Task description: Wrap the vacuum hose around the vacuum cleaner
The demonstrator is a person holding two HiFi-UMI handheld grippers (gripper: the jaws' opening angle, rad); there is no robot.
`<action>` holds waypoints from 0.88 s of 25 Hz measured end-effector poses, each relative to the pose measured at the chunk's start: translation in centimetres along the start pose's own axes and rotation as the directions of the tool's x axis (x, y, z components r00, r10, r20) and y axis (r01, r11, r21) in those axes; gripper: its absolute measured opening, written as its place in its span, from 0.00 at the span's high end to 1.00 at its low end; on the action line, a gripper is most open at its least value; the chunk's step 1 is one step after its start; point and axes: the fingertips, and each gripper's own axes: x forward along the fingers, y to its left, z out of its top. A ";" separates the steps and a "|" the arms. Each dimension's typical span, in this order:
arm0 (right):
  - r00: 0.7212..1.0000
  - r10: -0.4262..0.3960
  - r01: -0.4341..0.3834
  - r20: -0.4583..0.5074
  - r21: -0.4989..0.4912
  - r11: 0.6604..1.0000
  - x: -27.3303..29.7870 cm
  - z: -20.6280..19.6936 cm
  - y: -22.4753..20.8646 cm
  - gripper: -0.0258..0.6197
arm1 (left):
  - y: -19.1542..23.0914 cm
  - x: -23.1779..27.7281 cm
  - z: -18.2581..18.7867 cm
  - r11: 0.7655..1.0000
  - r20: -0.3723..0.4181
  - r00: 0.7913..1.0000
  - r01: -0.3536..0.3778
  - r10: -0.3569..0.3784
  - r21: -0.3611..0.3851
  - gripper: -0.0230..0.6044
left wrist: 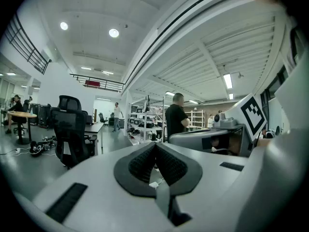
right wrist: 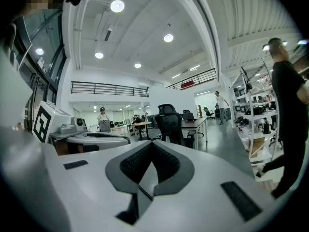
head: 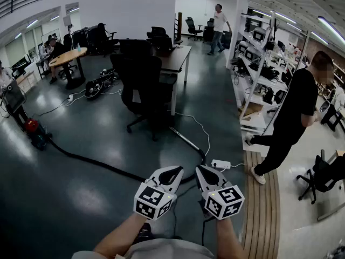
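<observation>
Left tongs (head: 173,171) and right tongs (head: 200,171) closed tight, holding nothing, idle near body; hose (head: 86,159) lies stretched on floor (head: 81,204) from vacuum cleaner (head: 33,129) far left, wrapping apparently unstarted

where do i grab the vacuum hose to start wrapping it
Likely the hose near its metal tube end, far from the vacuum. Come from above, jaws across it: it lies flat on the floor, thin and round.

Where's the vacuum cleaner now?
Red-and-black vacuum cleaner: head view, far left on the floor, its black hose running right past the black office chair.
</observation>
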 end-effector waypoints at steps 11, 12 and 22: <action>1.000 -0.006 0.006 -0.003 0.014 1.000 -0.4 -0.3 -1.1 0.95 | -0.6 0.8 -0.4 1.000 -0.017 1.000 0.002 -0.002 0.008 0.95; 1.000 -0.005 0.005 -0.003 0.014 1.000 -0.4 -0.4 -1.3 0.95 | -0.6 0.9 -0.5 1.000 -0.018 1.000 0.000 0.000 0.008 0.95; 1.000 0.000 0.000 -0.011 -0.014 1.000 -1.4 -0.3 -3.3 0.95 | -1.1 1.8 -0.9 1.000 -0.030 0.999 -0.026 0.026 0.009 0.95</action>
